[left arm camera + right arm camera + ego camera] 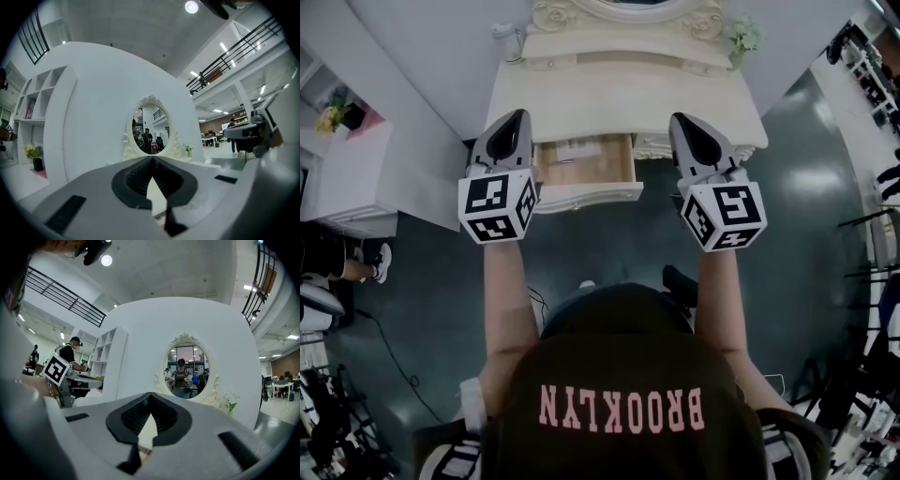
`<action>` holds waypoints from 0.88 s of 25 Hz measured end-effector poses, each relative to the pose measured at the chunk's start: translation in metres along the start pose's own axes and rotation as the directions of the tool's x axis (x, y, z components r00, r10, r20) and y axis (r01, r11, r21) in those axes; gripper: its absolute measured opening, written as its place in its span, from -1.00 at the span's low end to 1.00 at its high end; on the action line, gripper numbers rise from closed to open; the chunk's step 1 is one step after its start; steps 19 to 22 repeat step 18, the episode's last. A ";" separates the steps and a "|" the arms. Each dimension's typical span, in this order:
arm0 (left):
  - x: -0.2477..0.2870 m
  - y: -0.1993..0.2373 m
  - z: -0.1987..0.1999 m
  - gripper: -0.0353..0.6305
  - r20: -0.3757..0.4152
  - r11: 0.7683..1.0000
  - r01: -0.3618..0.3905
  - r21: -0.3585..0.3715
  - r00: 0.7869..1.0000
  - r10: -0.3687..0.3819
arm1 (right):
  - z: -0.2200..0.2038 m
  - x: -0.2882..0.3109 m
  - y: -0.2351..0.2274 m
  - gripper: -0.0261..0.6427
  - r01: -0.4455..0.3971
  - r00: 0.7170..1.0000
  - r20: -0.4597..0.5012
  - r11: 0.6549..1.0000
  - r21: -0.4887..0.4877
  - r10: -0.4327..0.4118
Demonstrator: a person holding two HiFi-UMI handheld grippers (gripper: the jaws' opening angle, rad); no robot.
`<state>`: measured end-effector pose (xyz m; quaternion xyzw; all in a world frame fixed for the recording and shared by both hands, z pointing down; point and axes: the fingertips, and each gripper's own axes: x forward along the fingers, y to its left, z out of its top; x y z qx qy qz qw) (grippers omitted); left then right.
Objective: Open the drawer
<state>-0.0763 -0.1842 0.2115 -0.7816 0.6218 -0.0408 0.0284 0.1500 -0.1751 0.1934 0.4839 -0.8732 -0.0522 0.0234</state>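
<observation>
In the head view a cream vanity table (712, 103) stands against the white wall, and its middle drawer (581, 161) is pulled out, showing a wooden inside with a paper lying in it. The drawer's cream front (586, 195) faces me. My left gripper (517, 118) hangs just left of the drawer, raised above it, shut and empty. My right gripper (679, 122) hangs just right of the drawer, also shut and empty. Both gripper views look level over closed jaws at the oval mirror (150, 131) (185, 369). Neither gripper touches the drawer.
A white shelf unit (356, 178) with yellow flowers (331, 116) stands at the left. A small plant (743, 37) and a pale bottle (508, 39) sit at the table's back corners. Dark racks (872, 66) line the right side. A person's shoe (381, 262) shows on the floor, left.
</observation>
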 end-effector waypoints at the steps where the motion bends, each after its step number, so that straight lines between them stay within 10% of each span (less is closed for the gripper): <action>1: -0.001 -0.001 0.001 -0.88 0.005 1.000 0.000 0.002 1.000 0.000 | 0.000 -0.001 -0.001 -0.93 0.002 1.000 0.001 1.000 -0.001 -0.002; 22: -0.016 -0.002 0.020 -0.88 0.078 1.000 -0.004 0.022 0.997 0.002 | 0.004 -0.009 0.005 -0.93 0.011 1.000 0.005 1.000 -0.018 -0.011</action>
